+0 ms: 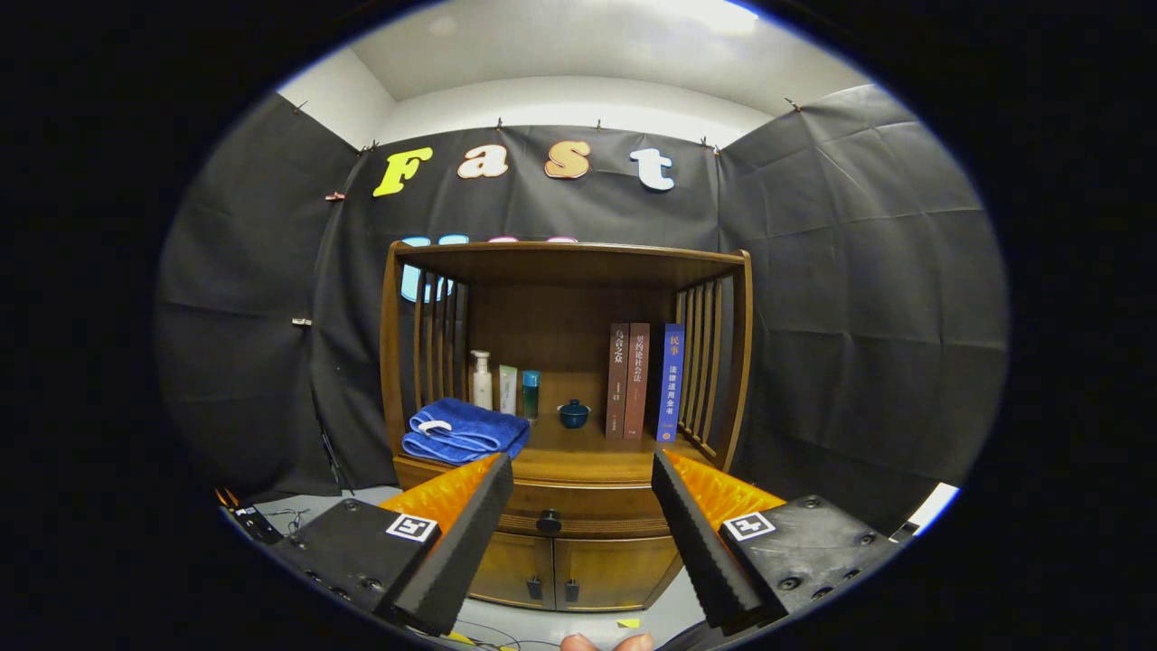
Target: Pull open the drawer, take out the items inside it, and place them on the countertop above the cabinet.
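You held the gripper (583, 470) with its fingers spread wide, empty. The wooden cabinet's closed drawer (578, 520), with its round dark knob (549, 522), sat just ahead, between them, below the countertop's (587, 457) folded blue towel (465, 432).

Black gripper (582, 470) w/ square markers, screws.

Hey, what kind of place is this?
Probably a staged recording booth, not a real home: black cloth walls surround one wooden cabinet with books and a blue towel. The tool hangs open before its shut drawer.
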Demonstrator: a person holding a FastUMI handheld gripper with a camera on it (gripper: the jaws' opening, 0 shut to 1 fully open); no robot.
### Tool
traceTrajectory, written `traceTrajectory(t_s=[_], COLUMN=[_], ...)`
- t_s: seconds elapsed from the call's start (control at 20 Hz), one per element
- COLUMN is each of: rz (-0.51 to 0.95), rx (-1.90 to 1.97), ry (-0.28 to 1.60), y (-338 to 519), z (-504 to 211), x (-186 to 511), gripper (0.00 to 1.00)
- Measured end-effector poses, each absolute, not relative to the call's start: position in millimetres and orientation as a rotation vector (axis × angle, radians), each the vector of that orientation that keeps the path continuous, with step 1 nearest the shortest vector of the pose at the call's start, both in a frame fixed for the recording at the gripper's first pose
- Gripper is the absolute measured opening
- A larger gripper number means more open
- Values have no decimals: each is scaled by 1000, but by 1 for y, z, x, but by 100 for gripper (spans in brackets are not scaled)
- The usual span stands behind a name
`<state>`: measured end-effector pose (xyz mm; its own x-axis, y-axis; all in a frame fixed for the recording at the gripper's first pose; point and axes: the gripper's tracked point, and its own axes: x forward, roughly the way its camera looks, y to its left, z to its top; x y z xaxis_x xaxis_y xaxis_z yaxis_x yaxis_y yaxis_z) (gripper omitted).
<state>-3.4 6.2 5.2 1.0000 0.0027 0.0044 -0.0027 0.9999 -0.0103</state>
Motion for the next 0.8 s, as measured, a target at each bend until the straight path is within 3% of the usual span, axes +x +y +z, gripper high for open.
traceTrajectory(t_s=[0.8], rz=[14], rx=[-26], ry=[-16], y=[17], z=[3], x=[2], gripper=[99])
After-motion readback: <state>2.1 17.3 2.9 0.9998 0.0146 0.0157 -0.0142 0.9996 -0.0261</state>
